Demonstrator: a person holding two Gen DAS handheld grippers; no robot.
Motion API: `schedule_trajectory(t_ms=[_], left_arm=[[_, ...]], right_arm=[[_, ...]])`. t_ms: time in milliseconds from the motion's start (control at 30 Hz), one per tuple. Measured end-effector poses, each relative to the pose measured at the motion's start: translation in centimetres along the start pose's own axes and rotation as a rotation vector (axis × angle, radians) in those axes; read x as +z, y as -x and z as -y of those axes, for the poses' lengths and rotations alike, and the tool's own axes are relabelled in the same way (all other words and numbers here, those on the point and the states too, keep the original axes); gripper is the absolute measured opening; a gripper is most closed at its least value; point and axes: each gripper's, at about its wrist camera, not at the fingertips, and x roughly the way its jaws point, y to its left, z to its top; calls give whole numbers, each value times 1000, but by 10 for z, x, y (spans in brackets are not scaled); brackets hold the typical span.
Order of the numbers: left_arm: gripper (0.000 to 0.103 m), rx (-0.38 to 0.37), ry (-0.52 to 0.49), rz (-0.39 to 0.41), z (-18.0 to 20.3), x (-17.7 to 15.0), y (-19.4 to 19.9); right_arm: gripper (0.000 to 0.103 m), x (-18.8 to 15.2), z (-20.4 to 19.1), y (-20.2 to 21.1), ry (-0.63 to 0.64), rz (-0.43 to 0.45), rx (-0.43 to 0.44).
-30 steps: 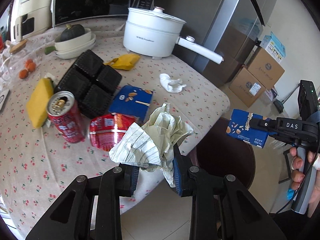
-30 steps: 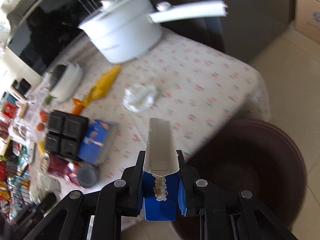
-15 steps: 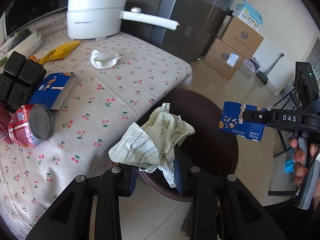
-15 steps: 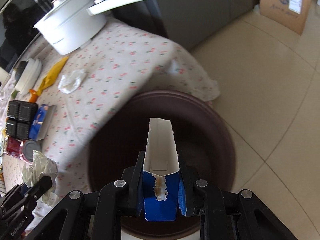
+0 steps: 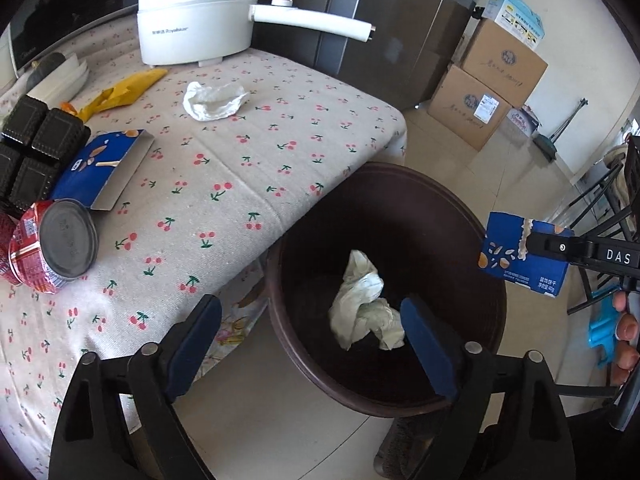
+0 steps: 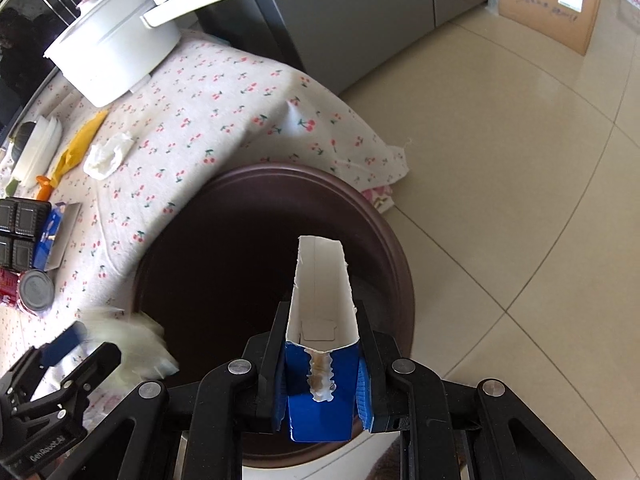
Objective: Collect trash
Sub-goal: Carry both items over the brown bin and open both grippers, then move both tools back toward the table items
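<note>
left wrist view
left gripper (image 5: 310, 334): the jaws have just been opening and are spread wide above the bin; nothing is gripped, so the load is let go over the opening.
crumpled paper (image 5: 366, 314): seen free inside the bin between the parted blue pads, touched by neither; whether it is at rest cannot be told.
bin (image 5: 486, 248): dark and round, set on the floor tight against the table's near corner, judged so that trash is carried only a short way.
right gripper (image 5: 532, 246): seen at the right edge, closed on the blue carton (image 5: 524, 256), which is held over the bin's far rim.
table (image 5: 248, 184): a white tissue (image 5: 214, 100), a yellow wrapper (image 5: 124, 90), a blue packet (image 5: 102, 166) and a red can (image 5: 48, 246) are left on the cloth, the can at the left edge.

right wrist view
right gripper (image 6: 322, 384): narrowly set, the pads pressed on both sides of the blue carton (image 6: 320, 344).
blue carton: its torn white end is pointed down into the bin (image 6: 400, 256), judged ready for release.
left gripper (image 6: 60, 364): seen at the lower left by the bin's rim, with blurred pale paper beside it.
</note>
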Motion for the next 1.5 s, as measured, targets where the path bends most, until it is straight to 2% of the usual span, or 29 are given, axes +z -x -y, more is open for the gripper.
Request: schedule_trajectory(t_ms=[67, 267, 333, 367, 400, 467, 733, 900, 1167, 1367, 1500], left_arm=[[103, 14, -1, 14, -3, 0, 3], [103, 39, -8, 58, -9, 0, 17], [103, 20, 0, 61, -13, -1, 20], [103, 11, 6, 58, -15, -1, 22], [103, 12, 13, 55, -18, -1, 23], [103, 16, 14, 58, -20, -3, 27], [103, 10, 30, 77, -32, -5, 43], [103, 19, 25, 108, -39, -7, 58], [103, 91, -13, 163, -60, -13, 88], [103, 106, 56, 158, -94, -18, 107], [103, 145, 111, 161, -122, -22, 118]], right_arm=[[24, 0, 0, -1, 0, 0, 0], [26, 0, -4, -4, 1, -5, 8], [28, 0, -4, -4, -14, 1, 9], [43, 0, -3, -5, -25, 1, 11], [67, 1, -2, -6, -39, 1, 8], [85, 0, 3, -5, -82, 18, -3], [97, 6, 7, 1, -104, 47, -36], [101, 7, -5, 5, -51, 71, -64], [102, 5, -39, 9, 75, 105, -95], [102, 5, -72, 9, 169, 126, -109], [102, 4, -97, 6, 234, 134, -113]])
